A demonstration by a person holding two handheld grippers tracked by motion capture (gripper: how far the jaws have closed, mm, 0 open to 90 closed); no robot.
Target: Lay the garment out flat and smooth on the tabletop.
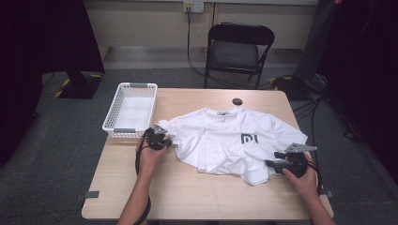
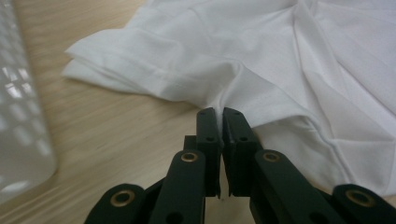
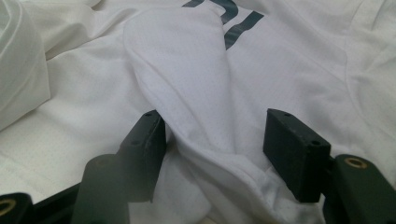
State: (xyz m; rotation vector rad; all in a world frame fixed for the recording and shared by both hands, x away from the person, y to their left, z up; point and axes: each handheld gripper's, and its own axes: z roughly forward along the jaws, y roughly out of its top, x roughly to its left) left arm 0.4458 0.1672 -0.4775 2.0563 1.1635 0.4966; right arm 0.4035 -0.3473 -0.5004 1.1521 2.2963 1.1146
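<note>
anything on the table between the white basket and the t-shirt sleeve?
Just bare wood. In the left gripper view, tabletop separates the white basket from the t-shirt sleeve. The left hand-held gripper is shut on the shirt's fabric beside that strip.

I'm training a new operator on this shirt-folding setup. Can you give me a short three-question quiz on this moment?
1. True or false: the left gripper is pinching the white T-shirt.
2. What stands at the table's far left corner: A a basket, B a bowl, C a box?
3. How do the right gripper's jaws stand?

Key: 1 true. 2 A, the white basket. 3 Apart, a fold of shirt between them, not pinched.
</note>
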